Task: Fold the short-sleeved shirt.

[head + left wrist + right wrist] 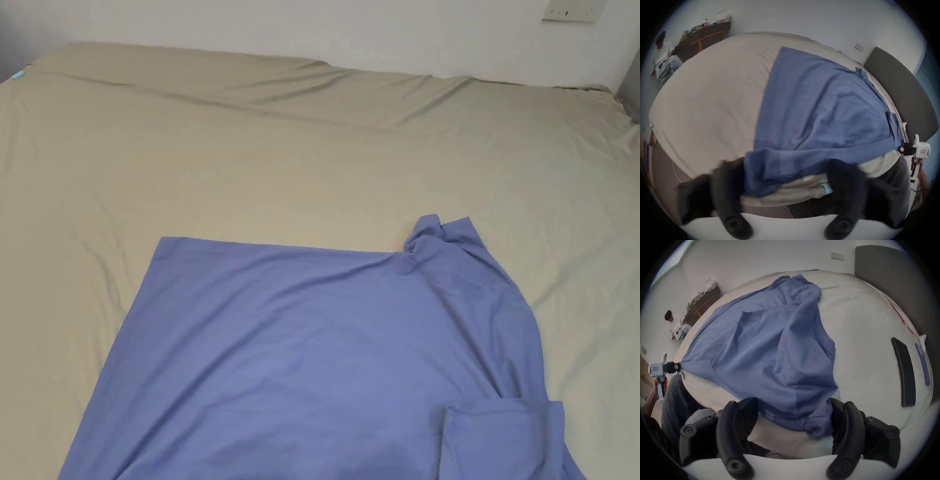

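**Item: blue short-sleeved shirt, laid out for folding**

Location: we have the periwinkle-blue, thin knit short-sleeved shirt (312,350) spread over the beige sheeted bed (312,162), its straight hem edge away from us and its near end hanging over the bed's near side. One sleeve (447,240) lies bunched at the far right corner; a second flap (503,437) is turned over near the right front.

Holds: our left gripper (786,183) has its black jaws standing well apart in its own view, with a gathered corner of cloth lying between them; the right gripper view shows its tip pinched on that corner. Our right gripper (794,421) likewise has bunched fabric between widely spaced jaws; whether they press on it we cannot tell.

Handling, as we judge it: light, limp, drapes and creases readily, not fragile; likely to slip from a shallow pinch. Best taken at seamed corners, hem or shoulders, with the cloth kept taut between the two grips.
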`<state>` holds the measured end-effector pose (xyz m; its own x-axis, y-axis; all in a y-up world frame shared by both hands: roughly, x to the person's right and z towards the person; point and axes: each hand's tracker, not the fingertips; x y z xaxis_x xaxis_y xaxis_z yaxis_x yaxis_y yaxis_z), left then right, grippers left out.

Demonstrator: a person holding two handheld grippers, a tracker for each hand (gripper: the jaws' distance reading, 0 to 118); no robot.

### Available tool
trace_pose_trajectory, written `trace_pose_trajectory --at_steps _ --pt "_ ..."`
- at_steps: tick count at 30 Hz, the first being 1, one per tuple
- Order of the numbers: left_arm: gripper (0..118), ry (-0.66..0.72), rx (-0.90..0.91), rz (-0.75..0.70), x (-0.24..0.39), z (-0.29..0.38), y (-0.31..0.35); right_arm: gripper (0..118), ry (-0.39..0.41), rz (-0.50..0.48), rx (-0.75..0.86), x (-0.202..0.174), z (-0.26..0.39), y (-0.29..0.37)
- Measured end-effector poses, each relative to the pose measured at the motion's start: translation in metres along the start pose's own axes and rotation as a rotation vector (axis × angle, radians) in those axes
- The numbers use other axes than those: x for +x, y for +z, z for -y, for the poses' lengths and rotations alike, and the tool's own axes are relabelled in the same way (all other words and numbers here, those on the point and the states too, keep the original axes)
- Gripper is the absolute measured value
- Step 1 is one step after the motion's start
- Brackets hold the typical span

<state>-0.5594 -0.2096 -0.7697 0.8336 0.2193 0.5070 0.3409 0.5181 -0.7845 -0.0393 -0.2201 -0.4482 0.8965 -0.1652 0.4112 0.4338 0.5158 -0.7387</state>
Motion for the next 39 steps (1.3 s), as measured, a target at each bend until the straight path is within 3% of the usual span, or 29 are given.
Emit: trace_pose_trajectory --at_steps 1,2,3,4,5,9,17,22,26,31,35,36,39 --pt "56 -0.054 0.009 -0.121 0.003 0.003 -0.004 58 0.011 0.009 0.033 -0.003 -0.001 0.006" --pt "39 -0.104 0.045 -0.161 0.005 0.002 0.001 37 0.001 -0.002 0.02 -0.003 -0.004 0.01" --pt "39 -0.083 0.043 -0.091 0.005 0.001 0.004 37 -0.032 -0.037 0.041 -0.001 -0.006 0.014" --pt "31 -0.056 0.041 -0.066 0.003 -0.003 0.005 28 -0.063 -0.083 0.057 0.003 -0.008 0.017" --pt "15 -0.035 0.043 -0.022 0.008 -0.007 0.006 25 -0.124 -0.149 0.043 0.004 -0.01 0.018" --pt "13 -0.071 0.039 -0.069 0.02 -0.02 0.011 25 -0.095 -0.132 0.053 -0.002 -0.023 0.025" --pt "13 0.04 0.082 0.003 0.018 -0.082 0.024 25 -0.215 -0.251 0.165 0.003 -0.083 0.036" --pt "13 0.062 0.083 0.028 0.017 -0.147 -0.006 25 -0.259 -0.284 0.165 0.016 -0.148 0.01" --pt "13 0.065 0.03 -0.021 0.016 -0.189 -0.054 25 -0.285 -0.224 0.114 0.031 -0.191 -0.032" --pt "16 0.054 -0.087 -0.043 0.016 -0.198 -0.113 25 -0.234 -0.106 -0.023 0.027 -0.21 -0.089" --pt "25 0.026 -0.033 -0.034 0.021 -0.194 -0.1 28 -0.168 -0.069 -0.002 0.023 -0.208 -0.099" --pt "33 0.023 -0.04 -0.033 0.021 -0.194 -0.097 30 -0.147 -0.059 -0.006 0.021 -0.208 -0.094" --pt "74 0.02 -0.03 -0.029 0.022 -0.187 -0.067 54 -0.105 -0.017 0.094 0.013 -0.209 -0.059"
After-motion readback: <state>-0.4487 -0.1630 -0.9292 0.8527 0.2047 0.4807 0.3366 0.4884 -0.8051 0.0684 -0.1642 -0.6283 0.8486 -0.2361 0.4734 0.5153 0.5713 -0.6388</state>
